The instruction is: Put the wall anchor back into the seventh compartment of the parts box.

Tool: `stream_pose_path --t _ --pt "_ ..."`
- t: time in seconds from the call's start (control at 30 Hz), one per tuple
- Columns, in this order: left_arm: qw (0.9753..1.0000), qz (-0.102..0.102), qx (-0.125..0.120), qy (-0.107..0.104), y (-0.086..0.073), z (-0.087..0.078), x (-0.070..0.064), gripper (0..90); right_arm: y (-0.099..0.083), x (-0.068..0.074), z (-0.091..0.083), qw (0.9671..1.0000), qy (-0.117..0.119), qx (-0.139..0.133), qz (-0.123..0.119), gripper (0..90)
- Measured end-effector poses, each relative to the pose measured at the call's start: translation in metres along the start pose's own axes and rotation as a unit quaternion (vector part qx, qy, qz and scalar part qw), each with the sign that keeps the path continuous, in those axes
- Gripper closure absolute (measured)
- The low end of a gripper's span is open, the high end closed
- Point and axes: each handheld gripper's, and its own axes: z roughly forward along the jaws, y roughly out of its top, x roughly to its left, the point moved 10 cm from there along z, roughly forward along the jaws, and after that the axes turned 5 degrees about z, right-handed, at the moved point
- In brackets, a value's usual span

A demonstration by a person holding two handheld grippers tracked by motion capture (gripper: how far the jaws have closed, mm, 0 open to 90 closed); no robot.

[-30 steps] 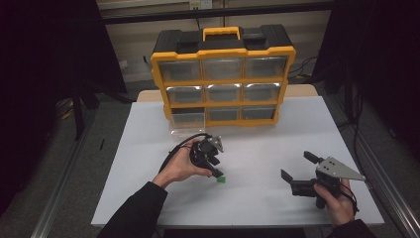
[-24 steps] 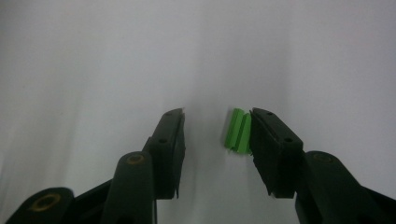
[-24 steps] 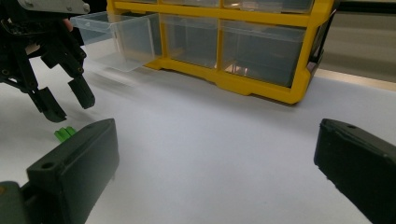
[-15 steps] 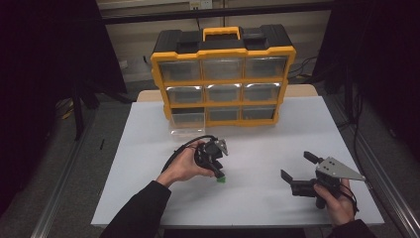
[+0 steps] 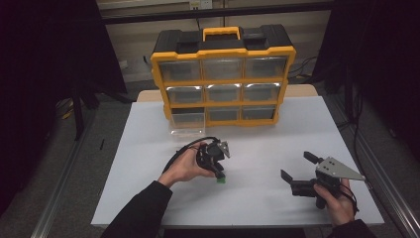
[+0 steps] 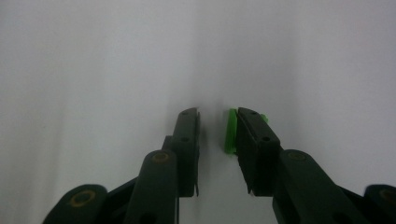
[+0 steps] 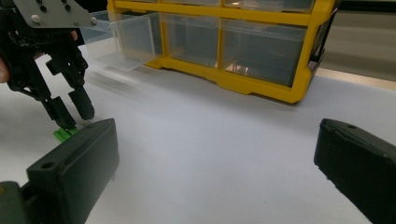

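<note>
a yellow drawer cabinet [image 5: 223,79] stands at the far side of the white table [image 5: 148,148], its bottom-left clear drawer [image 5: 188,123] pulled out. the right gripper [image 5: 297,171] rests near the front edge, jaws spread wide. the left gripper [image 5: 221,177] points down mid-table, jaws parted, a small green piece [image 6: 229,131] against one jaw's inner face.

One yellow organiser [image 5: 223,79] with nine clear drawers (one pulled out), one green piece [image 5: 220,180], two grippers.
</note>
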Motion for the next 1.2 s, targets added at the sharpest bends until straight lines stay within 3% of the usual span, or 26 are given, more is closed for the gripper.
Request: stream_pose_path --t 0.13,0.17,0.27,0.3,0.33,0.6,0.87,0.97,1.2 --pt "1.0000 -0.002 -0.005 0.000 0.0012 0.0003 0.0009 70.8 0.0001 0.0002 0.0000 1.0000 0.000 0.000 0.000 0.0" --pt "1.0000 0.005 0.001 0.000 0.0000 -0.0002 0.0024 71.0 0.0000 0.0003 0.0000 1.0000 0.001 0.000 0.001 0.0" --pt "0.9999 -0.003 0.003 -0.010 -0.0006 0.0008 -0.0019 72.9 0.0001 0.0001 -0.0001 1.0000 0.000 0.000 0.000 0.0" --pt "0.9998 -0.015 0.002 -0.011 -0.0005 0.0021 -0.0044 74.0 0.0000 -0.0001 0.0000 1.0000 0.000 0.000 0.000 0.0" --pt "0.9999 -0.004 0.012 -0.003 -0.0019 0.0026 -0.0019 75.6 0.0000 -0.0002 0.0001 1.0000 0.000 0.000 0.000 0.0" --pt "0.9999 -0.005 0.016 -0.001 -0.0021 0.0033 -0.0018 77.0 -0.0003 0.0001 0.0002 1.0000 0.001 0.001 0.001 0.0" --pt "0.9995 0.018 0.028 0.005 -0.0003 0.0044 -0.0035 79.9 -0.0006 0.0005 0.0004 1.0000 0.001 0.002 0.001 0.0" --pt "0.9994 0.016 0.030 0.000 0.0006 0.0051 -0.0055 84.1 -0.0005 0.0006 0.0001 1.0000 0.000 0.002 0.001 0.0" --pt "0.9994 0.015 0.032 -0.001 0.0001 0.0045 -0.0046 84.4 -0.0003 0.0005 0.0001 1.0000 0.001 0.001 0.000 0.0"
